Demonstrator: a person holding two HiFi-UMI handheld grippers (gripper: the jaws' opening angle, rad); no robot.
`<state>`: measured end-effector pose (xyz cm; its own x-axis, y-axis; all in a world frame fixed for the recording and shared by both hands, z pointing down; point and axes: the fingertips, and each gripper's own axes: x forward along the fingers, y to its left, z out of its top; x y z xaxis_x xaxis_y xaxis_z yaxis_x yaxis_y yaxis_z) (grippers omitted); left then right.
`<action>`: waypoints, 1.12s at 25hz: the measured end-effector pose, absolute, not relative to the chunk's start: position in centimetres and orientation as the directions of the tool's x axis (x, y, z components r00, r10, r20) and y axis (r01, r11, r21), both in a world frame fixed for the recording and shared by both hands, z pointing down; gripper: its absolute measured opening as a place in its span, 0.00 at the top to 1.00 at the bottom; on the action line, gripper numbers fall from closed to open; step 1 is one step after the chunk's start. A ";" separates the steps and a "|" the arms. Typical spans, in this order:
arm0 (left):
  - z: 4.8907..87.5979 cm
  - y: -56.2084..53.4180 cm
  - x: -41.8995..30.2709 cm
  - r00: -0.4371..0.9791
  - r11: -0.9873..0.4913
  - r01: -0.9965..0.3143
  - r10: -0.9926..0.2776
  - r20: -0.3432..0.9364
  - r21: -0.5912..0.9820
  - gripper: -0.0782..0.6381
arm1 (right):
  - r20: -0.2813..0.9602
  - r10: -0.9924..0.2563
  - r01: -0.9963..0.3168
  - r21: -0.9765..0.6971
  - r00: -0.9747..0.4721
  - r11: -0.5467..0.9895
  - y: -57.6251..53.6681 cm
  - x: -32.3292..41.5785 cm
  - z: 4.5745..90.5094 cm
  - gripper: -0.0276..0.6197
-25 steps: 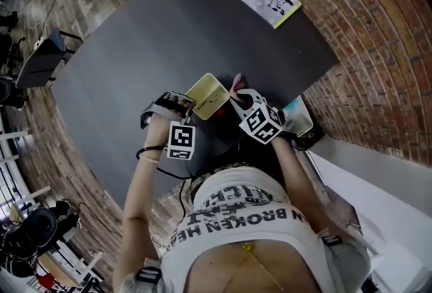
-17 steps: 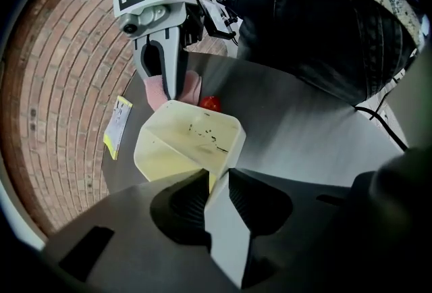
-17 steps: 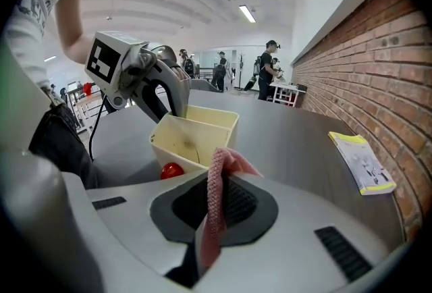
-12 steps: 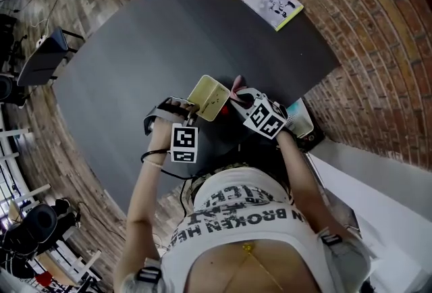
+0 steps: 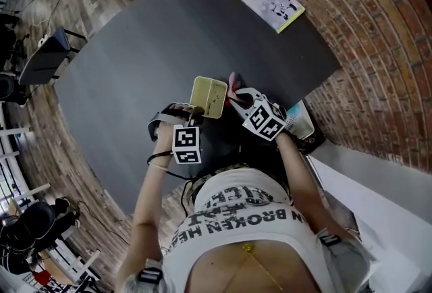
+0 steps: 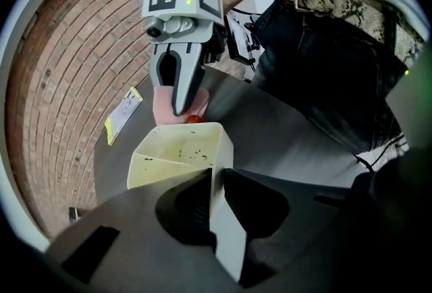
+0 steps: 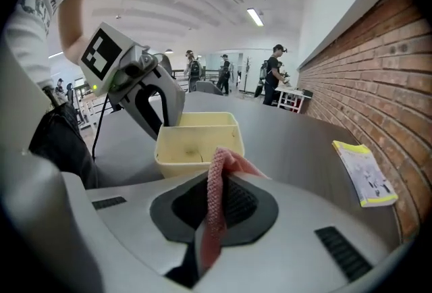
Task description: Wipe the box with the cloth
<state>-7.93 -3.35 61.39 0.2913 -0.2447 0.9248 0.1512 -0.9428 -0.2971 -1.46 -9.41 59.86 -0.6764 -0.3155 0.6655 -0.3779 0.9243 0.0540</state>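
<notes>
Left tongs [image 6: 216,180], jaws just closing, clamp one wall of the pale yellow box [image 6: 177,150] over the tabletop [image 5: 135,48]. Right tongs [image 7: 217,185] pinch the pink cloth [image 7: 213,217]. The box lies straight ahead of them, near, side wall facing.

One box [image 5: 208,96], one cloth [image 5: 233,84], one booklet [image 5: 268,1], one table [image 5: 135,62].

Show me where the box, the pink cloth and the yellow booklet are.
box [image 5: 209,97], head view, on its pale side wall
pink cloth [image 7: 215,197], right gripper view, on the fold between the jaws
yellow booklet [image 5: 268,3], head view, middle of its cover
</notes>
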 end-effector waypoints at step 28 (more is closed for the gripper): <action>61.4 -4.5 -6.2 0.292 -0.952 -0.235 -0.261 0.920 -0.195 0.83 | 0.775 -0.181 -0.129 0.129 -0.605 0.983 -5.6 -2.6 63.5 0.93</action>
